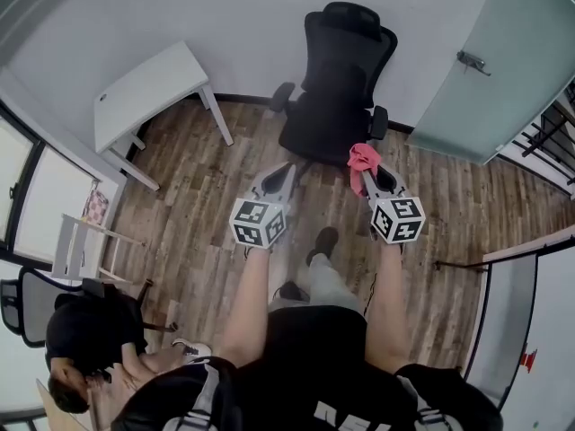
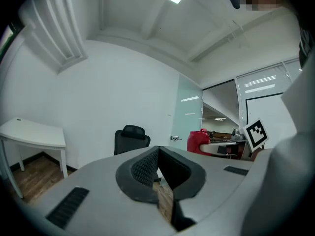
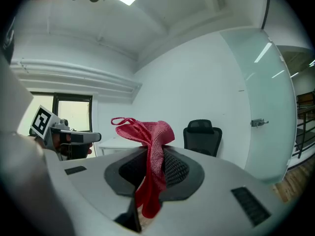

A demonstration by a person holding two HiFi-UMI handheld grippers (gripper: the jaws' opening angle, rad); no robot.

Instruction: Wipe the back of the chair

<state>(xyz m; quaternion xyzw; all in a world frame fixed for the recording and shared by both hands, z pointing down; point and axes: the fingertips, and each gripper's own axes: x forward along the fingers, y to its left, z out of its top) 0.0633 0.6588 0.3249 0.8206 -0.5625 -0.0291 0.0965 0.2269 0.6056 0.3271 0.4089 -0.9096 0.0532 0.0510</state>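
Observation:
A black office chair (image 1: 340, 79) stands against the white wall ahead, its seat facing me; it also shows as the chair (image 2: 131, 139) and the chair (image 3: 202, 136) in the gripper views. My right gripper (image 1: 363, 171) is shut on a red cloth (image 1: 362, 158), which bunches above the jaws as the cloth (image 3: 150, 154) in the right gripper view. My left gripper (image 1: 289, 171) is shut with nothing in it; its jaws meet at the tip (image 2: 156, 151). Both grippers hover over the wooden floor, a short way in front of the chair.
A white table (image 1: 148, 88) stands at the left by the wall. A frosted glass door (image 1: 499, 61) with a handle is at the right. At lower left a seated person (image 1: 90, 344) is beside another black chair (image 1: 27, 299). A white rack (image 1: 81, 250) stands nearby.

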